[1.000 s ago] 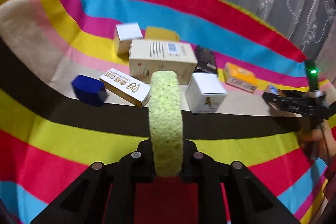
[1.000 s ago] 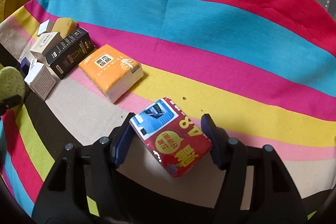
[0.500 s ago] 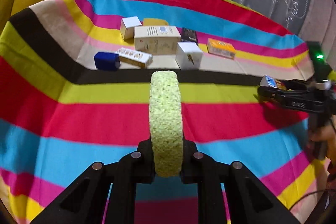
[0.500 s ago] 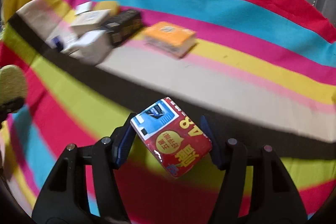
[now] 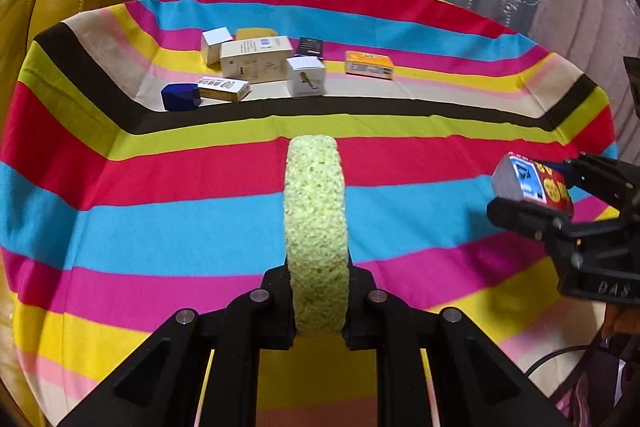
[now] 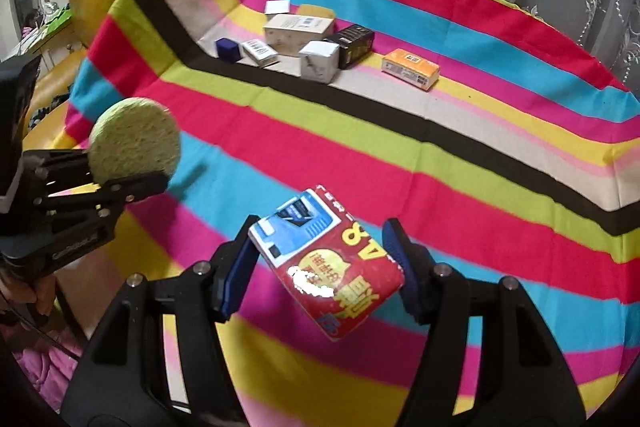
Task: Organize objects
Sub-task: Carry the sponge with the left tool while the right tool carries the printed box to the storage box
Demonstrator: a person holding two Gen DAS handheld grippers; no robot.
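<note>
Two grippers are up over the striped cloth [image 5: 160, 227]. The left gripper [image 5: 316, 307] is clamped on one green sponge disc [image 5: 314, 227], standing on edge. The right gripper [image 6: 324, 267] pinches one red packet [image 6: 332, 267], its long axis slanting toward the lower right. Eight boxes [image 5: 256, 61] cluster far back.

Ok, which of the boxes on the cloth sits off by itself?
The orange box, lying flat to the right of the cluster; the other boxes crowd together.

The round sponge [image 5: 315, 227] looks rough and porous; the tissue pack [image 6: 328, 267] has glossy plastic wrap; the striped cloth [image 5: 160, 227] seems matt, perhaps fleece; the boxes [image 5: 256, 59] look like matt cardboard.
</note>
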